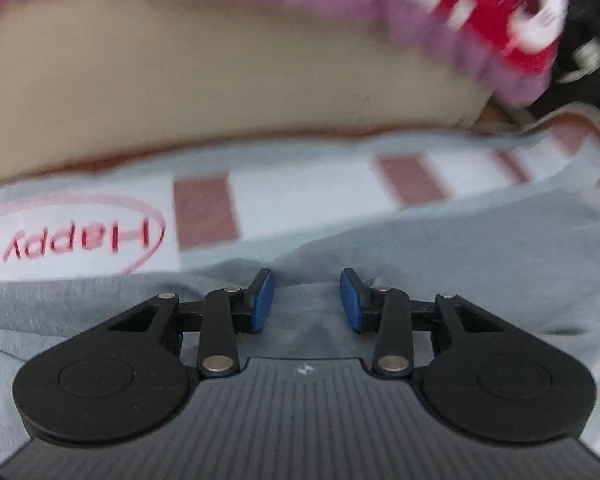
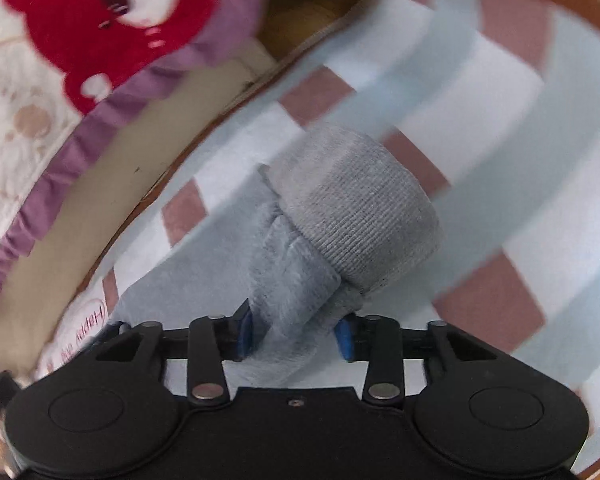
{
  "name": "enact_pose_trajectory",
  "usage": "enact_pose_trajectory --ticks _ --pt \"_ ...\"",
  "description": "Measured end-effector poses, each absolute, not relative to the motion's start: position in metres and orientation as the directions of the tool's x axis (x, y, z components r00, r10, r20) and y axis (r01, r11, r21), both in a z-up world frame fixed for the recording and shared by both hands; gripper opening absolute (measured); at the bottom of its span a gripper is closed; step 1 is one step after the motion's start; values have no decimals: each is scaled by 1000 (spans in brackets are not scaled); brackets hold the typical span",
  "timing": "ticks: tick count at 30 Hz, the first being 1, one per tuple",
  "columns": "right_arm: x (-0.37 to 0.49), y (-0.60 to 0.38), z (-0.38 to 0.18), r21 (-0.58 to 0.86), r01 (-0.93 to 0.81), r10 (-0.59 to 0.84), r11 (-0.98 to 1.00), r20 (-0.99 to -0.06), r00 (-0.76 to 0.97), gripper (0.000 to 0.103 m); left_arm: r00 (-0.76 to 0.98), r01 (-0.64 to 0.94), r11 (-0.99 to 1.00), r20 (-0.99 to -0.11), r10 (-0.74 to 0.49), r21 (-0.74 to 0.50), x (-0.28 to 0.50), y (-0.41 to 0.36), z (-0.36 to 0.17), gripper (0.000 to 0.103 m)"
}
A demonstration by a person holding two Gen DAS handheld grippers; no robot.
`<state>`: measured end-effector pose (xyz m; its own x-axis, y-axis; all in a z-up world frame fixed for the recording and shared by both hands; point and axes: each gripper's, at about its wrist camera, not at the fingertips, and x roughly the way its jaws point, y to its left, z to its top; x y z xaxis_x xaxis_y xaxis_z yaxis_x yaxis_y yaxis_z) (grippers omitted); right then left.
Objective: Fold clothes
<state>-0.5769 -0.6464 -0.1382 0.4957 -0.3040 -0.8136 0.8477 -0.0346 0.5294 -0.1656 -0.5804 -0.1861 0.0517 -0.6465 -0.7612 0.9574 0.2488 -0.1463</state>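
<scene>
Both fingers of the right gripper pinch a grey garment by a bunched stretch just behind its ribbed cuff, which sticks out far past the blue pads. On the left gripper, the 2 pads stand spread with a clear gap, hanging over more grey cloth without touching it as far as the blurred view shows. That garment lies on a checked sheet of white, pale blue and dusty pink, near a printed "Happy" oval. Far off sits a quilt with a purple frill and a red patch.

Judging the risks: the right grip holds a thick, twisted wad, so the cloth could slip free under a pull. If the left pads close where they are, they may catch 2 layers or the sheet beneath, spoiling the fold.
</scene>
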Motion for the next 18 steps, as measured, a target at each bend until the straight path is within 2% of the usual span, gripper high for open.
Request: enact_pose_trajectory --ticks 2,3,5,7,9,14,18 --pt "-592 -620 -151 599 796 -391 -88 -756 525 59 99 974 217 -755 -649 -59 -179 -580 -190 37" --pt "-600 -603 -156 634 766 -446 -102 -718 535 66 124 980 201 -750 -650 -13 -186 -579 -191 37" --pt "-615 -568 -164 690 713 -547 -127 -648 530 75 148 978 206 -749 -645 17 -193 -578 -191 35" --pt "-624 -545 -174 734 660 -608 -161 -601 520 85 126 974 226 -769 -626 -24 -190 -578 -185 35" --pt "-626 -537 -185 760 620 -625 -195 -584 518 86 92 969 236 -792 -603 -68 -186 -578 -178 34" --pt "-607 -564 -195 765 633 -635 -123 -551 542 86 -28 975 145 -740 -672 -168 -193 -565 -145 34" --pt "-599 -584 -213 732 653 -729 -193 -553 404 88 -106 979 44 -678 -728 -199 -216 -563 -126 37"
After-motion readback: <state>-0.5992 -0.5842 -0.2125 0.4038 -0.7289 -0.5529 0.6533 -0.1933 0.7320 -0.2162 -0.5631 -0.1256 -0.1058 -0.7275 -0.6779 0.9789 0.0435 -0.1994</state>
